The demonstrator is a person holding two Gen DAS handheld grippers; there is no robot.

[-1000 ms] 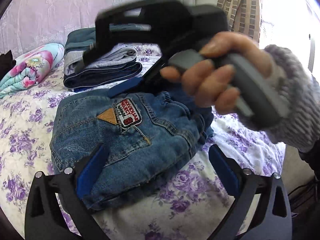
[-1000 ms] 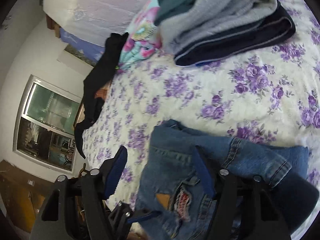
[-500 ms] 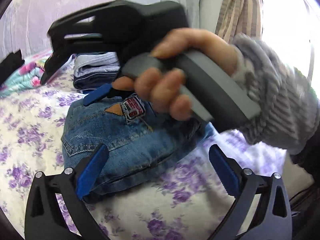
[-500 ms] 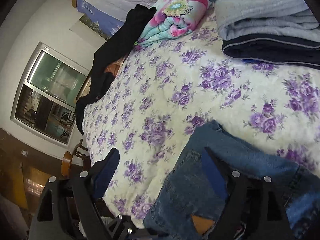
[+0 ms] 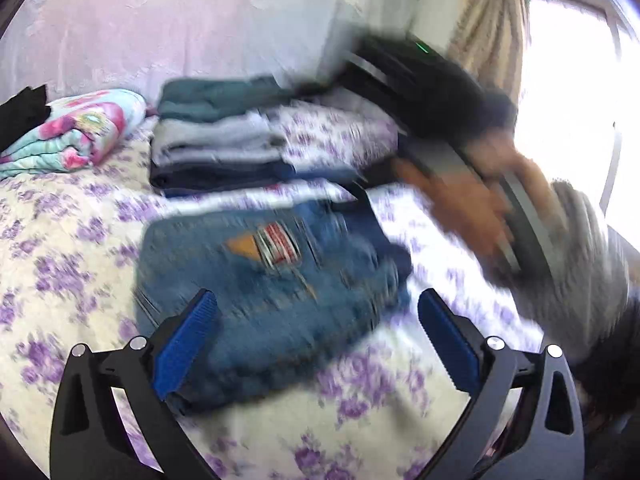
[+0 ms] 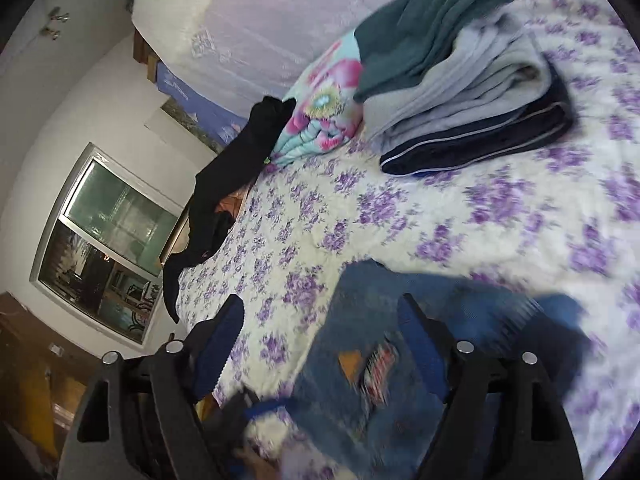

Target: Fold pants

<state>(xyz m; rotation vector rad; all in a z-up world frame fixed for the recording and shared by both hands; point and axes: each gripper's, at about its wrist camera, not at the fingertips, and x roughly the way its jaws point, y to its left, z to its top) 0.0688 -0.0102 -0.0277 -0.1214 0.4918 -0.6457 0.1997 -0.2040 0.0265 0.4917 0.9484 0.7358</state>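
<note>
**Folded jeans lying on the floral bedspread, both grippers spread**

Left wrist view: the folded jeans [image 5: 276, 292] are lying on the purple-flowered bedspread [image 5: 56, 248], their long axis running across the picture from lower left to upper right, with the patch side facing up. The left gripper [image 5: 316, 340] is hovering over their near edge with its blue pads [image 5: 186, 344] spread wide, pinching nothing; whether the left pad is touching the denim cannot be told through the blur. Behind the jeans, a stack of folded clothes [image 5: 220, 140] is sitting near a flowered quilt roll [image 5: 76, 128]. At the right, a hand in a grey knitted sleeve [image 5: 472, 208] is holding the right gripper's handle, strongly blurred.

Right wrist view: the right gripper [image 6: 320, 344] is standing with its fingers wide apart, having just been opening. One finger is showing in front of the jeans [image 6: 408, 344], the other over bare bedspread [image 6: 400, 216], gripping nothing. Here the jeans are lying at the lower right, blurred. The stack of folded clothes [image 6: 468, 92] is sitting well apart from them.
</note>
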